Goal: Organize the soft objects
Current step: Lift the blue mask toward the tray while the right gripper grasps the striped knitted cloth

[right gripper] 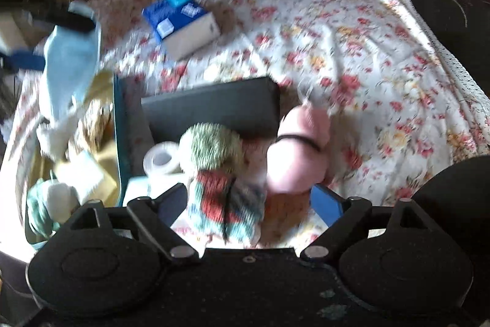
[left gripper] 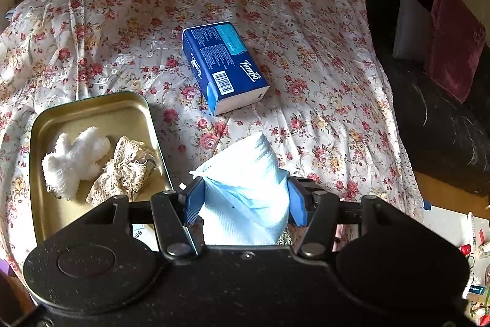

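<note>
The pale blue cloth (left gripper: 248,186) is sitting low in the centre of the left wrist view, bunching up between the blue pads where the left gripper (left gripper: 245,198) is pinching it nearly closed. It looks light, limp and compressible, so gripping a gathered fold suits it. The gold tin (left gripper: 92,109) at lower left is already holding a white towel (left gripper: 73,158) and lace (left gripper: 122,170). The right gripper (right gripper: 248,201) is standing wide, its pads flanking a knitted toy (right gripper: 223,189) without visibly pressing it.
</note>
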{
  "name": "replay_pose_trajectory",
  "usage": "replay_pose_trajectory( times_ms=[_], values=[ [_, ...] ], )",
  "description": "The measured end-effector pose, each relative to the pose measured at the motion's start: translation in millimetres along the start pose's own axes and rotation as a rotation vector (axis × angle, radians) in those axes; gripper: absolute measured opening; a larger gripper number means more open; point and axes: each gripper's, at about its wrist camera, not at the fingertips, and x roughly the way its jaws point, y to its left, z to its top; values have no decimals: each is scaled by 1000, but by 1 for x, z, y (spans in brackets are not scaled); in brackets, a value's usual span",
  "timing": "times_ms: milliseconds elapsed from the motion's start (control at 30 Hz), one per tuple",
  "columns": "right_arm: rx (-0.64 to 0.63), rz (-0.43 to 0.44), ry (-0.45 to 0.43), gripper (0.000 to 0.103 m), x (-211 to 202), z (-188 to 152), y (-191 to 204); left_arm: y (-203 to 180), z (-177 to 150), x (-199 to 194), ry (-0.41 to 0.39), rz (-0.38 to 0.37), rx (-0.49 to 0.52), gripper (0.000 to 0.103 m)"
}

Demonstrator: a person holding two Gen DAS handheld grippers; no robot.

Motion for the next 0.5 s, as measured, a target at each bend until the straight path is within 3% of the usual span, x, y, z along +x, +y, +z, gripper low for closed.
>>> replay_pose_trajectory(
  times_ms=[133, 233, 300, 367, 500],
  values=[
    [17, 15, 45, 83, 15, -5, 5, -1, 0, 1, 2, 0, 4, 54],
    [30, 21, 75, 74, 22, -3, 6, -1, 0, 1, 4, 0, 1, 54],
    [45, 54, 88, 60, 25, -2, 3, 1, 0, 2, 6, 1, -3, 54],
    [55, 75, 95, 54, 25, 1, 2, 2, 1, 2, 8, 2, -9, 54],
    [0, 68, 66, 53, 16, 9, 5, 6, 2, 2, 5, 6, -18, 54]
  ],
)
